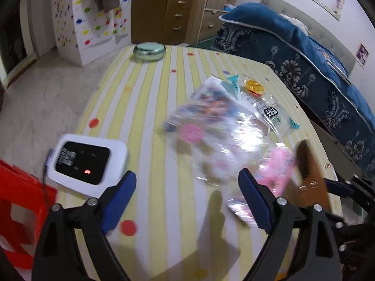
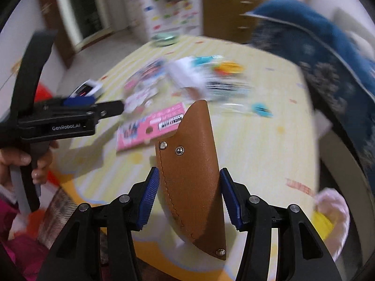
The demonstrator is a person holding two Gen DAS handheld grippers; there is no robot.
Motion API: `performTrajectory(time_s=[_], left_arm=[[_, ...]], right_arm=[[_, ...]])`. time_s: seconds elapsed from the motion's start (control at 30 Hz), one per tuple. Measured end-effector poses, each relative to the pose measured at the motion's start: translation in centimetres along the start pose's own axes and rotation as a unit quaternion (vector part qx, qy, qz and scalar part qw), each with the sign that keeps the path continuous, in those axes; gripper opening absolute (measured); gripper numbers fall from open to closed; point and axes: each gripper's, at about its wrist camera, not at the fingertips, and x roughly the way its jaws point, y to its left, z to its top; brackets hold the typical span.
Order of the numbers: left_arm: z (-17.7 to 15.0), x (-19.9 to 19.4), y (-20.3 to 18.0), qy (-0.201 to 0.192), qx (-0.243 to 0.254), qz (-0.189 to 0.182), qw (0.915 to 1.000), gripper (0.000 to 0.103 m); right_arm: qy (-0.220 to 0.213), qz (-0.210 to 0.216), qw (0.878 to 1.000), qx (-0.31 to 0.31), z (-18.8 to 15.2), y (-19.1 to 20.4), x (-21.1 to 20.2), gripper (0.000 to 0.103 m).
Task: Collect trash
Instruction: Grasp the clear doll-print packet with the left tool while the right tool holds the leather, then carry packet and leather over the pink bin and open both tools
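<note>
My right gripper is shut on a brown leather sheath, which stands upright between its blue pads above the table's near edge. In the left wrist view, my left gripper hangs open over the striped cloth with nothing between its fingers. Just beyond it lies a clear wrapper with colourful print. A pink card package lies to its right, next to the sheath. Farther back is a clear wrapper holding an orange sweet. The pink package also shows behind the sheath in the right wrist view.
A yellow-striped table holds a white device with a black screen at its left edge and a round green tin at the far end. A red stool stands left, a blue-covered bed right. A white bag sits near right.
</note>
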Motion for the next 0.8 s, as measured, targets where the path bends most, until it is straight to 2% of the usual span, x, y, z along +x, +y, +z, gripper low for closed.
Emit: performTrajectory(time_s=[0.13,0.23,0.33,0.43,0.5,0.53,0.6,0.7,0.8], left_arm=[[0.4,0.9,-1.6,0.001,-0.009,-0.012,0.9999,0.083],[0.5,1.4,-3.1,0.007,-0.005,-0.033,0.9994,0.082],[0.5,1.9,-4.6,0.000,0.015,-0.024,0.9996,0.079],[0.0,2.2,-7.0,-0.004,0.061,-0.020,0.9980,0.070],[-0.3,2.3,-8.3,-0.011,0.097,-0.006,0.9952,0.040],[-0.6,2.2,-9.0,-0.015,0.114,-0.001,0.9934,0.033],[-0.9,2.1,-9.8,-0.013,0.127,-0.016,0.9917,0.004],[-1.0,1.9,-10.0,-0.005,0.131,-0.034,0.9907,0.000],[-1.1,0.5,-9.0,-0.016,0.105,-0.070,0.9919,0.000]], right_arm=[[-0.002,0.002,1.000,0.028,-0.7,-2.1,-0.6,0.053],[0.009,0.015,0.999,0.033,-1.7,-2.0,-0.7,0.053],[0.016,0.023,0.999,0.028,-2.6,-1.1,-0.8,0.053],[0.024,0.023,0.999,0.020,-3.5,-0.4,-0.6,0.053],[0.029,0.008,0.999,0.020,-4.3,-0.4,-0.7,0.053],[0.029,0.004,0.999,0.025,-4.6,-0.7,-0.9,0.053],[0.023,-0.004,0.999,0.043,-5.3,-1.7,-1.7,0.053],[0.008,-0.012,0.997,0.073,-6.3,-3.5,-3.4,0.053],[-0.015,-0.016,0.995,0.100,-6.9,-4.9,-5.3,0.053]])
